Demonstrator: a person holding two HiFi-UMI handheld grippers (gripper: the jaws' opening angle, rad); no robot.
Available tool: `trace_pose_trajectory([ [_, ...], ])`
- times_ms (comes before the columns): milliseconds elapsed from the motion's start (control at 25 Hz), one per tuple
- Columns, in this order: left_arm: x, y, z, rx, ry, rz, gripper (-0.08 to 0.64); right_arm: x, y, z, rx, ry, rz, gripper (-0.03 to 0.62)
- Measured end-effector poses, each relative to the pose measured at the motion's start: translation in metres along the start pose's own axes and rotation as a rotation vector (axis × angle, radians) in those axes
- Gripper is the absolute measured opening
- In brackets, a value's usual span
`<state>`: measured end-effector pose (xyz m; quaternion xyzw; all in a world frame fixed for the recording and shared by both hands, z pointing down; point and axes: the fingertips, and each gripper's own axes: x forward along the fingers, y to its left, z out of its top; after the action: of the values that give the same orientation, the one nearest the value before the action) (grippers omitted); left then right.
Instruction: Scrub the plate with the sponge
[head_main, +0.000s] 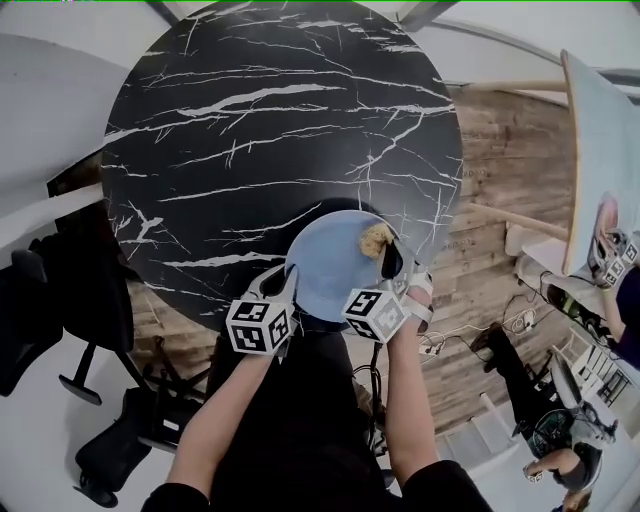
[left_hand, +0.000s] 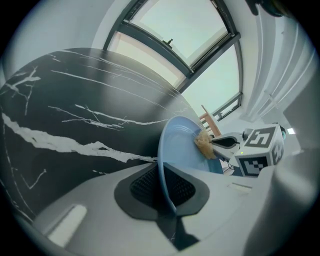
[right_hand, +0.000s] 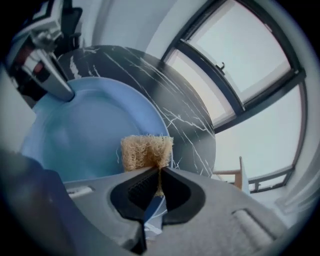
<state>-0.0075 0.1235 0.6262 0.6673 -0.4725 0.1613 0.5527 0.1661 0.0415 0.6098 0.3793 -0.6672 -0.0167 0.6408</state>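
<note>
Plate (head_main: 330, 265), black marbled table (head_main: 250, 150), plank floor (head_main: 500, 170)

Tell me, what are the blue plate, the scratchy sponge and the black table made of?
The plate looks like smooth plastic or glazed ceramic: even pale blue, thin rim, soft shine. The sponge looks like loofah or similar fibre: tan, rough, tangled threads. The table top looks like black marble or a marble-print laminate: white veins, dull sheen.
</note>
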Motion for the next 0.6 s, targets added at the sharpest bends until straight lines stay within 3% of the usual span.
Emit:
trace_pose_trajectory([
  [240,0.001,0.0,-0.002,-0.015,0.007,-0.016,0.02,-0.01,0.013,-0.023,-0.138,0.058,0.0,0.02],
  [600,0.001,-0.001,-0.002,-0.012,0.02,-0.02,0.017,-0.033,0.031,-0.047,-0.173,0.109,0.041,0.02],
])
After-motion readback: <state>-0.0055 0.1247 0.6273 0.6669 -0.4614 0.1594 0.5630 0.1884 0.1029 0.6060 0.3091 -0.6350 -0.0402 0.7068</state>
